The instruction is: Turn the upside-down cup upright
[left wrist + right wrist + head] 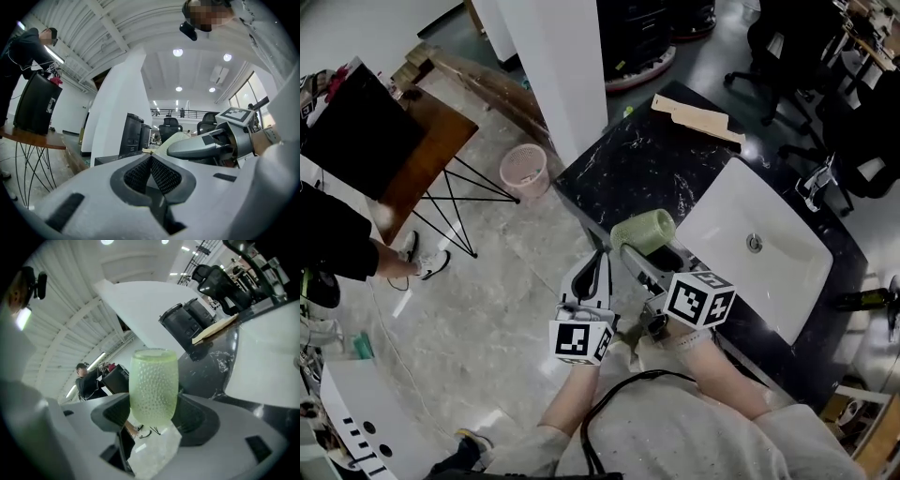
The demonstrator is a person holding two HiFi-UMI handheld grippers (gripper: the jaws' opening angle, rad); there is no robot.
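Right tool [153,414] clamped on pale green dimpled cup [153,383], above black counter [649,173] edge, left tool [151,169] closed, empty

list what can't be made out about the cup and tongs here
Head view: which end of the cup is the mouth, too small; where the right tongs touch it, hidden by the cup.
Left gripper view: most of the cup, hidden behind the right tongs.
Right gripper view: the cup's inside, behind its bumpy wall.
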